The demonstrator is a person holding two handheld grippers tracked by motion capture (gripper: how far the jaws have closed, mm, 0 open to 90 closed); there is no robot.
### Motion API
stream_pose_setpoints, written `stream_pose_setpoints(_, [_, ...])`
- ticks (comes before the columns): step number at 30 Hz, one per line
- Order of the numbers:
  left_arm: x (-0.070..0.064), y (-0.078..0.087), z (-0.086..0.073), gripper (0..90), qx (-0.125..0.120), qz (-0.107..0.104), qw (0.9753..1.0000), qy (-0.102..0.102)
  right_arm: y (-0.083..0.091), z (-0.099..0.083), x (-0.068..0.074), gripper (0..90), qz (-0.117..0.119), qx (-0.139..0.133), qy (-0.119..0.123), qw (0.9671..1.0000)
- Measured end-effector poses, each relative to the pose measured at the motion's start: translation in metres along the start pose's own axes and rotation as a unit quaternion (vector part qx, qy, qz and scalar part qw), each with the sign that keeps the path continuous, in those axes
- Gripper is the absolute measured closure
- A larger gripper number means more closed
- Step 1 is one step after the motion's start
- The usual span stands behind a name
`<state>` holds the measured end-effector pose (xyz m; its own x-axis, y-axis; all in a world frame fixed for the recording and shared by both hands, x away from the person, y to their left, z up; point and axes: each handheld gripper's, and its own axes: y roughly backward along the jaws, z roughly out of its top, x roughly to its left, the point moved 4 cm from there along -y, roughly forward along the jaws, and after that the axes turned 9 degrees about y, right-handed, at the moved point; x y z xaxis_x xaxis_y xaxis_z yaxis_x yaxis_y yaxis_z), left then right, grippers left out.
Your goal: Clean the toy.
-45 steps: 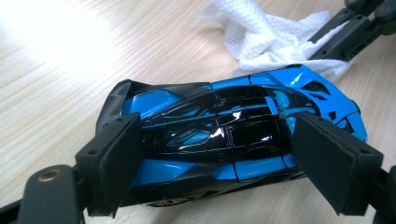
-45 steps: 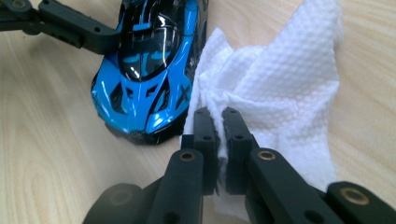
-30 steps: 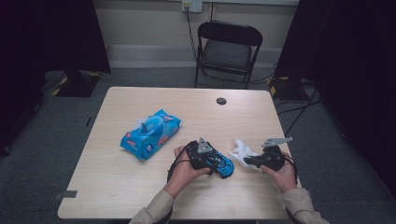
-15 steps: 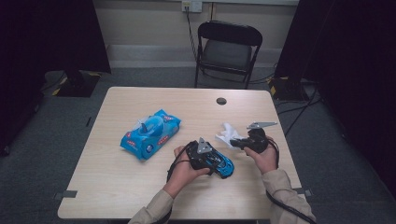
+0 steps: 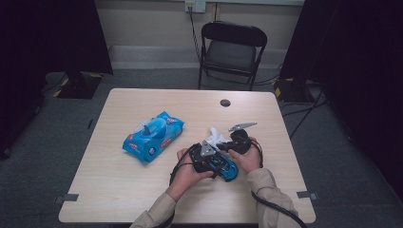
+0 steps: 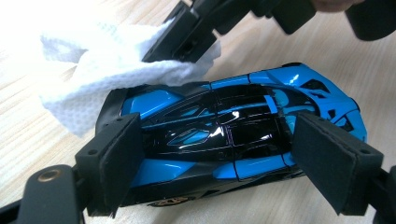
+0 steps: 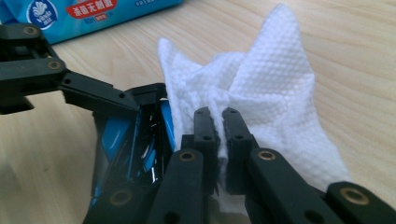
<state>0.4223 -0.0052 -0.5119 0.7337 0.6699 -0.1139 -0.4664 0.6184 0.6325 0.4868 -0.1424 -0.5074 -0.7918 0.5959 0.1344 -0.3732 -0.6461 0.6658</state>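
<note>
A blue and black toy car point(image 5: 228, 170) point(image 6: 224, 135) lies on the table near the front edge, and my left gripper point(image 5: 212, 160) point(image 6: 223, 163) is shut on its sides with both pads. My right gripper point(image 5: 222, 145) point(image 7: 215, 126) is shut on a crumpled white wipe point(image 5: 215, 136) point(image 7: 275, 93). The wipe point(image 6: 93, 70) presses against one end of the car point(image 7: 140, 144). In the left gripper view the right gripper point(image 6: 187, 37) comes in from the top, over that end. A blue wipes pack point(image 5: 153, 135) point(image 7: 93, 14) lies to the left.
The light wooden table point(image 5: 119, 190) has a small black round disc point(image 5: 225, 102) near its far edge. A black folding chair point(image 5: 232, 52) stands beyond the table. Cables trail from both grippers over the front edge.
My right gripper carried the wipe from the right of the car, up and left, onto the car's end. The left gripper and the car stayed where they were.
</note>
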Motion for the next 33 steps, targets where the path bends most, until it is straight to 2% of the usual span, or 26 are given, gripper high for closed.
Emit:
stream_pose_setpoints(5, [0.000,0.000,0.000,16.6,0.002,0.000,1.0000,-0.002,-0.007,-0.005,-0.003,86.6,-0.007,0.013,-0.004,0.9999])
stream_pose_setpoints(14, [0.000,0.000,0.000,16.6,0.002,0.001,1.0000,-0.001,-0.011,-0.009,-0.004,86.8,-0.002,0.021,-0.003,0.9998])
stream_pose_setpoints(33, [0.001,0.000,0.000,16.8,0.001,0.001,1.0000,0.001,0.007,-0.027,-0.006,86.8,0.027,0.028,0.008,0.9992])
